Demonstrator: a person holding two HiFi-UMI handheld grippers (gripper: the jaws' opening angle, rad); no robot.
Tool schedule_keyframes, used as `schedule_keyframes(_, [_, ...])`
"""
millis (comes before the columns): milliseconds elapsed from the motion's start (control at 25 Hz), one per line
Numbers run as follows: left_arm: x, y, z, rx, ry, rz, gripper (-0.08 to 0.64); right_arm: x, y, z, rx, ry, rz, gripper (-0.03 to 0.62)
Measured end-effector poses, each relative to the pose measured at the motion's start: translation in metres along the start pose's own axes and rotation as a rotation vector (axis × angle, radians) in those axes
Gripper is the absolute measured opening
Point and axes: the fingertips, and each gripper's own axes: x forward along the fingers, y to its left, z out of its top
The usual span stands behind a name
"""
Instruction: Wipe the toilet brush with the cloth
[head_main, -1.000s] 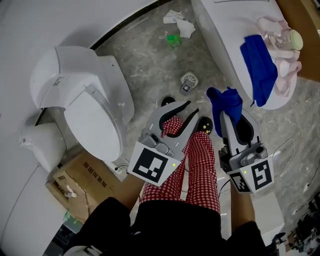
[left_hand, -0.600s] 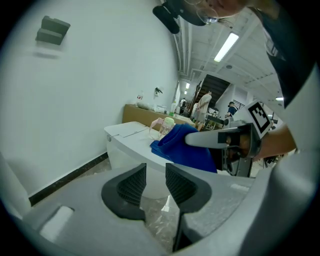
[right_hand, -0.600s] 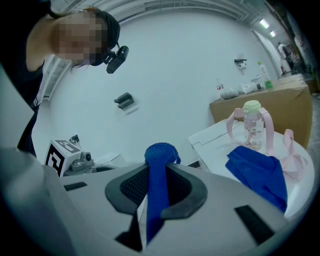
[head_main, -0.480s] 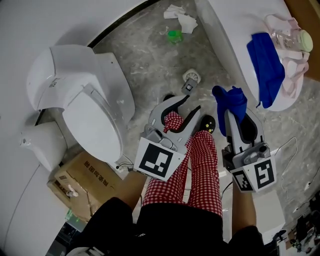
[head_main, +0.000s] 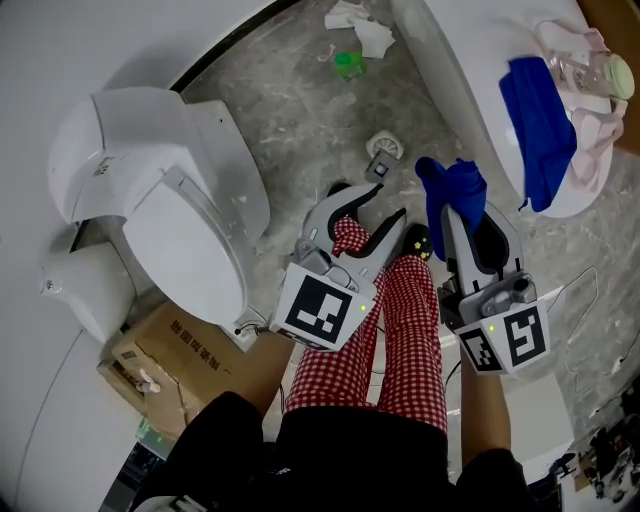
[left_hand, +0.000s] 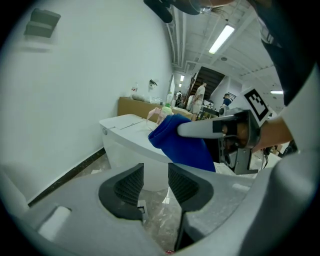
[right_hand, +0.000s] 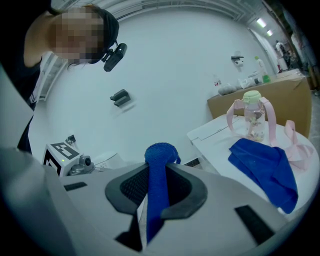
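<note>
My right gripper (head_main: 460, 226) is shut on a bunched blue cloth (head_main: 451, 190), which sticks out past its jaws; the cloth (right_hand: 158, 158) fills the gap in the right gripper view. My left gripper (head_main: 389, 203) is open, its jaws have just been opening, and nothing is between them (left_hand: 156, 173). Both hang over the person's red checked trouser legs (head_main: 400, 320). A small round white object with a dark part (head_main: 380, 152) lies on the floor just beyond the left gripper; I cannot tell whether it is the brush. In the left gripper view the held cloth (left_hand: 180, 142) hangs ahead to the right.
A white toilet (head_main: 170, 200) with its lid down stands at the left, with a cardboard box (head_main: 160, 360) beside it. A white fixture (head_main: 470, 90) at the right carries a second blue cloth (head_main: 540, 110) and a bottle with a pink strap (head_main: 590, 70). Tissue (head_main: 360, 30) and a green item (head_main: 347, 65) lie on the floor.
The left gripper's jaws have spread wider. Both grippers have sunk a little toward the floor, the right one still carrying the blue cloth.
</note>
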Motion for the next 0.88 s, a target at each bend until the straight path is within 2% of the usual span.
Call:
schedule_keyframes(200, [0.002, 0.008, -0.009, -0.032, 0.000, 0.016, 0.144, 0.004, 0.003, -0.008, 0.003, 0.008, -0.001, 0.064])
schedule_keyframes(880, [0.027, 0.019, -0.045, -0.020, 0.066, 0.010, 0.150, 0.011, -0.014, -0.039, 0.032, 0.042, -0.049, 0.064])
